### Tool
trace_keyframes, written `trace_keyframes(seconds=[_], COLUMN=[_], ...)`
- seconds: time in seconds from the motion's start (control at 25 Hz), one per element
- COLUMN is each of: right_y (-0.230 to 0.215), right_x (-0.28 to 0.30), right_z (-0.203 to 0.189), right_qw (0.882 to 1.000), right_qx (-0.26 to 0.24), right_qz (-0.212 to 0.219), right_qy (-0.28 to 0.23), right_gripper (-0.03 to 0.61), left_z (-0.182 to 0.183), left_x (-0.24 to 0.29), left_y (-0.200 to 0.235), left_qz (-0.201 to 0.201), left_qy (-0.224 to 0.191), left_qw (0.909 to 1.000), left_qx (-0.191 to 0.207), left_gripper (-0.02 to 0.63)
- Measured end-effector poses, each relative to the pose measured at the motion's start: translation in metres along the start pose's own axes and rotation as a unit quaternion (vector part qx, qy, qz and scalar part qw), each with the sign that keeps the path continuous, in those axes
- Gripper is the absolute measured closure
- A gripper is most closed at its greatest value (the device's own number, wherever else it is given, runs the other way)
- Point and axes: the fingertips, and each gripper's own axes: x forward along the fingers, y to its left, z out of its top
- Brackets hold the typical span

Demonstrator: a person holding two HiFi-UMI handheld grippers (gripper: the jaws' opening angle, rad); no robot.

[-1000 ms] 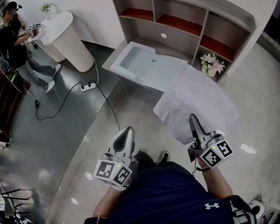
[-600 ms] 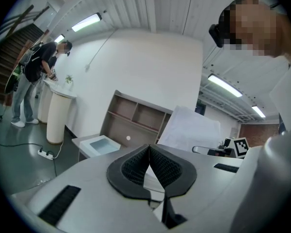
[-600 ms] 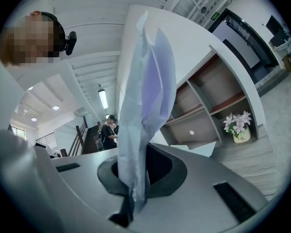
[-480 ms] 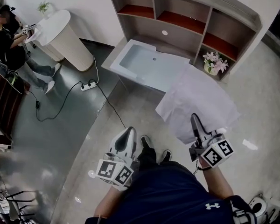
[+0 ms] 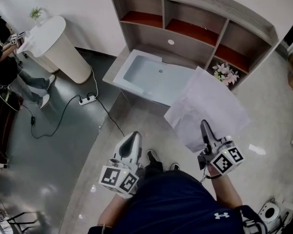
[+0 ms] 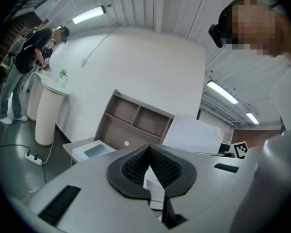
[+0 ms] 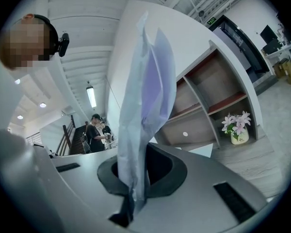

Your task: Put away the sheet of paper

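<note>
A large white sheet of paper [image 5: 207, 106] hangs in the air in front of me, over the floor and the corner of a pale blue desk top [image 5: 151, 74]. My right gripper [image 5: 204, 126] is shut on the sheet's near edge; in the right gripper view the paper [image 7: 148, 91] rises upright from between the pressed jaws [image 7: 134, 171]. My left gripper [image 5: 133, 139] floats to the left of it, shut with nothing in it [image 6: 149, 148]. The left gripper view shows the sheet [image 6: 191, 132] off to its right.
A grey shelf unit [image 5: 195, 21] with red-floored cubbies stands behind the desk. A vase of pink flowers [image 5: 226, 72] sits in its lower right cubby. A power strip with cable [image 5: 86, 100] lies on the floor. At far left a person [image 5: 2, 62] stands by a round white pedestal [image 5: 56, 45].
The shelf and desk have slid a little nearer and leftward in the head view. The sheet stays clamped in the right gripper and has swung slightly. Both grippers keep their positions.
</note>
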Motion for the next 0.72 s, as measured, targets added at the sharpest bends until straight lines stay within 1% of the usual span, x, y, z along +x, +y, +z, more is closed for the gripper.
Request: trace_keyframes(seconds=[0.32,0.72], right_y=[0.023,0.045], right_x=[0.07,0.118], right_z=[-0.003,-0.018], right_qw=[1.0,0.999], right_qx=[-0.009,-0.006], right_qz=[-0.014,-0.025], right_qy=[0.014,0.032], right_gripper=[0.561,0.561], left_z=[0.022,0.032], left_x=[0.021,0.029], left_y=[0.072,0.133], left_qz=[-0.005,-0.002], left_qy=[-0.002,0.004], left_qw=[0.9996,0.9989], left_qx=[-0.028,-0.047], left_gripper=[0.598,0.598])
